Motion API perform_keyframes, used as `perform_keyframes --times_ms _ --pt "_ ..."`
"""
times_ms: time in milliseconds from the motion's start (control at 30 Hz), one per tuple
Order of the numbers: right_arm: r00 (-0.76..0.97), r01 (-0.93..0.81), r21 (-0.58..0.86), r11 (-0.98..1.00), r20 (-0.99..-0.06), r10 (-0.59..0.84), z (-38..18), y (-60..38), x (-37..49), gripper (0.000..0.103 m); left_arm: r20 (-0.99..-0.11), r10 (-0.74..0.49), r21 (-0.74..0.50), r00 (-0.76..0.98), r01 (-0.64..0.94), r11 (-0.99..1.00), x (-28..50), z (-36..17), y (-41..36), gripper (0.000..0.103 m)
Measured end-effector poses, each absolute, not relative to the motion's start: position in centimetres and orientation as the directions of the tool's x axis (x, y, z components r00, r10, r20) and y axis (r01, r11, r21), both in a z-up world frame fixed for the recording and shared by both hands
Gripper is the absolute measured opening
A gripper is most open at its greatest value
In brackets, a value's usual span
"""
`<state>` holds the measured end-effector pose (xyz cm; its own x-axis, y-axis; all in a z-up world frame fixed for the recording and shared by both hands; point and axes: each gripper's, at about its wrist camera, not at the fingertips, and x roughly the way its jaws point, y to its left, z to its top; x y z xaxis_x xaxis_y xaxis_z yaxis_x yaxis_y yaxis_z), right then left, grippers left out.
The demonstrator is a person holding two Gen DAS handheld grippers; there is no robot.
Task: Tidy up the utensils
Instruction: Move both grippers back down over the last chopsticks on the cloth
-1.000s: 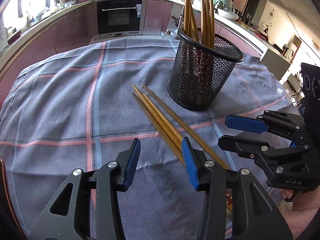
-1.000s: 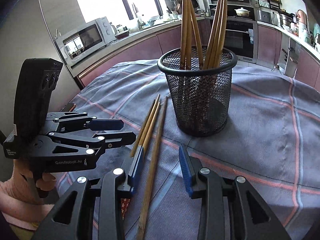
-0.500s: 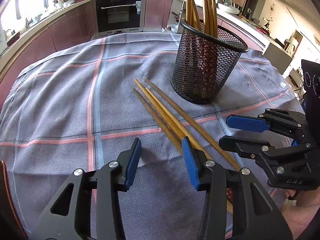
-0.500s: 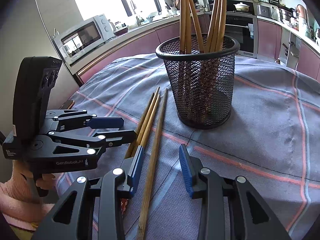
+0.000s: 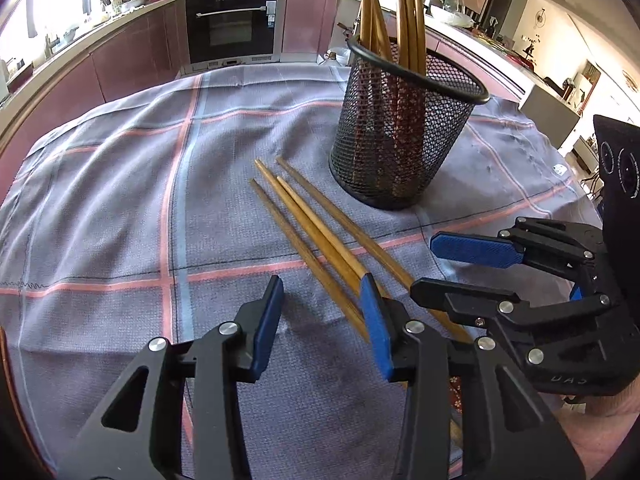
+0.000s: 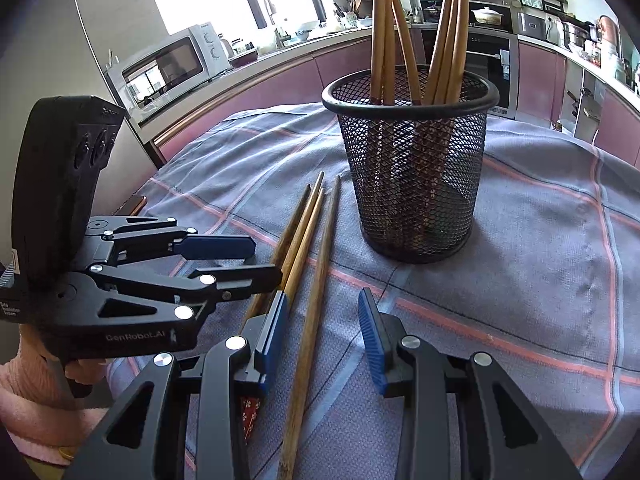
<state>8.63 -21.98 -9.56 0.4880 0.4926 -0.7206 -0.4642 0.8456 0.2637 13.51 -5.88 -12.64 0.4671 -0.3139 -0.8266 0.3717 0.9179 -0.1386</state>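
Several loose wooden chopsticks (image 5: 312, 224) (image 6: 308, 232) lie side by side on the cloth, pointing at a black mesh holder (image 5: 400, 152) (image 6: 416, 184) that has several more chopsticks standing in it. My left gripper (image 5: 320, 316) (image 6: 260, 260) hovers over their near ends. Its jaws are closing and gripping nothing, and the sticks pass beneath its right finger. My right gripper (image 6: 323, 328) (image 5: 426, 266) is open just beside it. One chopstick lies on the cloth between its pads, and neither pad touches it.
A grey tablecloth (image 5: 120, 200) with pink stripes covers the round table. Kitchen cabinets, an oven (image 5: 232, 28) and a microwave (image 6: 168, 64) ring the far side. A hand in a pink sleeve (image 6: 24, 408) holds the left gripper.
Both views have shifted only slightly. The chopsticks and the holder lie where they did. Neither gripper has taken hold of anything.
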Motion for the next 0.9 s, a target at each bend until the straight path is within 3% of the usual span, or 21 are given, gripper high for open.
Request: perform_keyframes --times_ms 400,467,533,633,800,867,900 --pt "0.495 -0.475 0.189 0.860 -0.750 0.438 -10.0 -19.7 10.0 0.033 -0.828 -0.334 -0.146 0.450 0.403 0.903 13.4 -12.7 -5.4 0.022" --pt "0.496 -0.474 0.169 0.864 -0.759 0.421 -10.0 -19.3 10.3 0.032 -0.830 -0.331 -0.143 0.449 0.403 0.904 13.6 -12.7 -5.3 0.022" --pt "0.506 -0.474 0.137 0.870 -0.765 0.397 -10.0 -18.8 10.5 0.029 -0.833 -0.317 -0.133 0.453 0.391 0.911 13.8 -12.8 -5.2 0.031" --pt "0.520 -0.482 0.086 0.872 -0.772 0.364 -10.2 -17.9 10.7 0.027 -0.834 -0.310 -0.130 0.457 0.384 0.914 14.2 -12.9 -5.2 0.029" --pt "0.524 -0.484 0.073 0.872 -0.774 0.355 -10.2 -17.7 10.9 0.019 -0.834 -0.298 -0.125 0.465 0.367 0.922 14.6 -13.0 -5.3 0.026" --pt "0.519 -0.483 0.088 0.871 -0.772 0.366 -10.2 -17.8 10.9 0.008 -0.835 -0.283 -0.112 0.472 0.357 0.927 14.5 -13.0 -5.5 0.026" --pt "0.514 -0.484 0.101 0.869 -0.771 0.376 -10.2 -17.9 11.0 0.008 -0.836 -0.270 -0.101 0.477 0.350 0.931 14.5 -12.9 -5.7 0.024"
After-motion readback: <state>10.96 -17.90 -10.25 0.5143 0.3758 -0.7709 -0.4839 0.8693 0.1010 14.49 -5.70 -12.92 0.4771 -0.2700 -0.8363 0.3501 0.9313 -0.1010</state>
